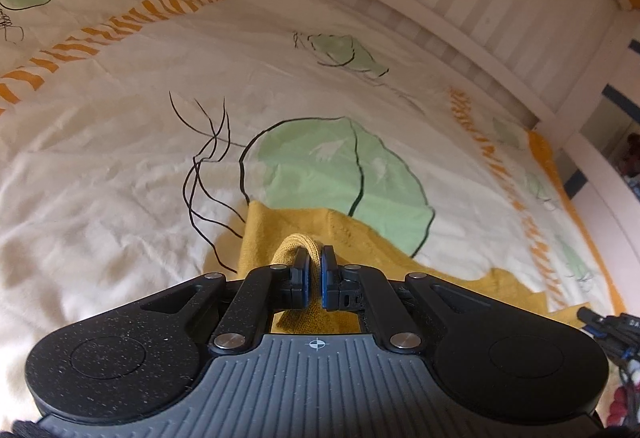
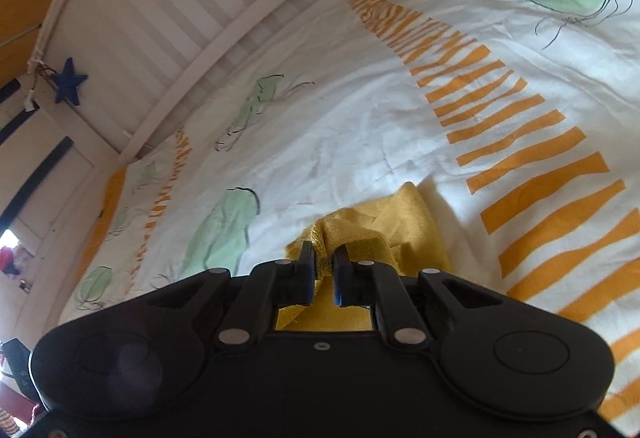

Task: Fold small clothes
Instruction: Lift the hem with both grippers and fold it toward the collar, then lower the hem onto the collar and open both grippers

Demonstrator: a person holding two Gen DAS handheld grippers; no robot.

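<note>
Left wrist view: left tool pinches a yellow garment, jaws nearly shut on a knit edge.
Right wrist view: right tool is clamped on another bunched part of the garment.
Garment place: partly lifted, the rest lying on the bed cover, near the white rail.
Progress: early, I judge; the cloth looks rumpled, no neat fold shows, and laying flat and folding remain.
Count: one garment, two tools, one bed cover, one blue star.
</note>
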